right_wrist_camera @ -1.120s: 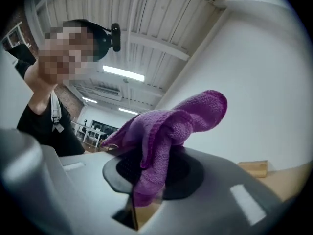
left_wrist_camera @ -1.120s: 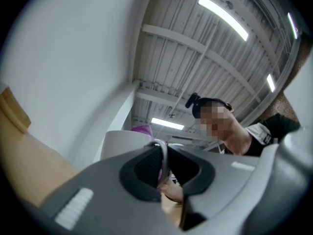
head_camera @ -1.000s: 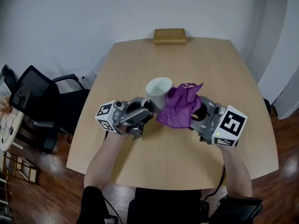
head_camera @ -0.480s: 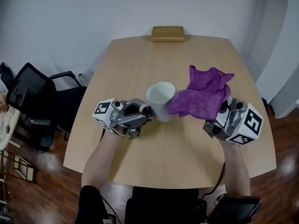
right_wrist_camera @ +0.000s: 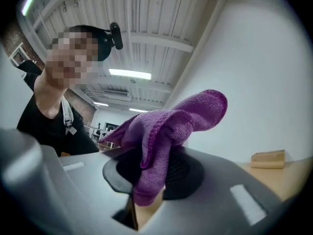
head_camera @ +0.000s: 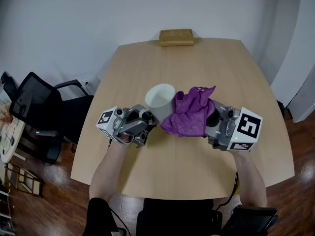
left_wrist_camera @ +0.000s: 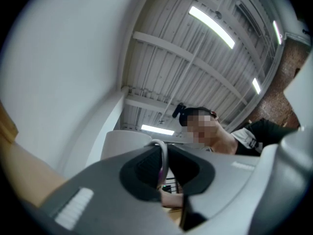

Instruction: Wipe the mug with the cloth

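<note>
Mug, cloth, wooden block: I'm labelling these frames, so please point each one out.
mug (head_camera: 160, 100), head view, white body.
cloth (head_camera: 189, 116), head view, middle of purple bundle.
wooden block (head_camera: 176, 36), head view, top face.

Place: office meeting room.
- Large light-wood conference table (head_camera: 197, 166) with rounded corners, centre.
- Black swivel chair (head_camera: 34, 107) with armrests, left of the table.
- Plain white wall (head_camera: 74, 23) on the far side.
- Dark wood-plank floor (head_camera: 39, 200).
- Exposed ribbed metal ceiling (left_wrist_camera: 195, 67) with beams and long strip lights (left_wrist_camera: 212, 27).
- Small wooden box (head_camera: 176, 37) at the table's far edge.
</note>
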`<state>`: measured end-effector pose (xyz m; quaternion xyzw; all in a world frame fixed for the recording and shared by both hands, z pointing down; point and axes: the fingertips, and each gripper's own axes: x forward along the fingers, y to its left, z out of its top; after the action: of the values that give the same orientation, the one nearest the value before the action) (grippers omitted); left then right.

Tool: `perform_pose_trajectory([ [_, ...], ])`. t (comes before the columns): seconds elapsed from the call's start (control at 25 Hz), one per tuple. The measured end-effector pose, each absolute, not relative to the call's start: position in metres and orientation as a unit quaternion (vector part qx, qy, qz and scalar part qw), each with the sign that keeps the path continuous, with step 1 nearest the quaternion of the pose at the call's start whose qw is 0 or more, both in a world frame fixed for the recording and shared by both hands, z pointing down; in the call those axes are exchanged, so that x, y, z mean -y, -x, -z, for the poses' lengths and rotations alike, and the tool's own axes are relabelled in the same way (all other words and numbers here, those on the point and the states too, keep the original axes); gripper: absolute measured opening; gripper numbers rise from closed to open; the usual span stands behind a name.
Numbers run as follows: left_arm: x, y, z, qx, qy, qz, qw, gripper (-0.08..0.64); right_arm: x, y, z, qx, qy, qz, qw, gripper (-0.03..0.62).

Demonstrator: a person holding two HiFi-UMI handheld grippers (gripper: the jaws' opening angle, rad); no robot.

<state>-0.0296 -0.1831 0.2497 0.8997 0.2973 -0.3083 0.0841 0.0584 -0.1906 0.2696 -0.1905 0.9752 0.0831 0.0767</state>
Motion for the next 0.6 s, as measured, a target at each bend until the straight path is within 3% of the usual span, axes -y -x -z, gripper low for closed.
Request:
perform_pose_trajectory([
  [0.2, 0.193, 0.045, -0.245, -0.288, -0.895, 0.331, 0.078, 0.061, 0.209, -0.056, -0.325, -0.971, 0.210, -0.085, -0.072, 0.080],
  [0.28, 0.191, 0.044, -0.244, -0.295, -0.894, 0.329, 0.074, 0.061, 0.210, -0.072, -0.302, -0.970, 0.227, -0.083, -0.025, 0.080],
  [0.44, 0.181, 0.037, -0.248, -0.318, -0.895, 0.305, 0.073, 0.061, 0.187, -0.103, -0.218, -0.950, 0.236, -0.123, 0.161, 0.080],
  [0.6, 0.164, 0.026, -0.259, -0.344, -0.897, 0.270, 0.071, 0.061, 0.172, -0.104, -0.201, -0.940, 0.225, -0.143, 0.211, 0.080],
])
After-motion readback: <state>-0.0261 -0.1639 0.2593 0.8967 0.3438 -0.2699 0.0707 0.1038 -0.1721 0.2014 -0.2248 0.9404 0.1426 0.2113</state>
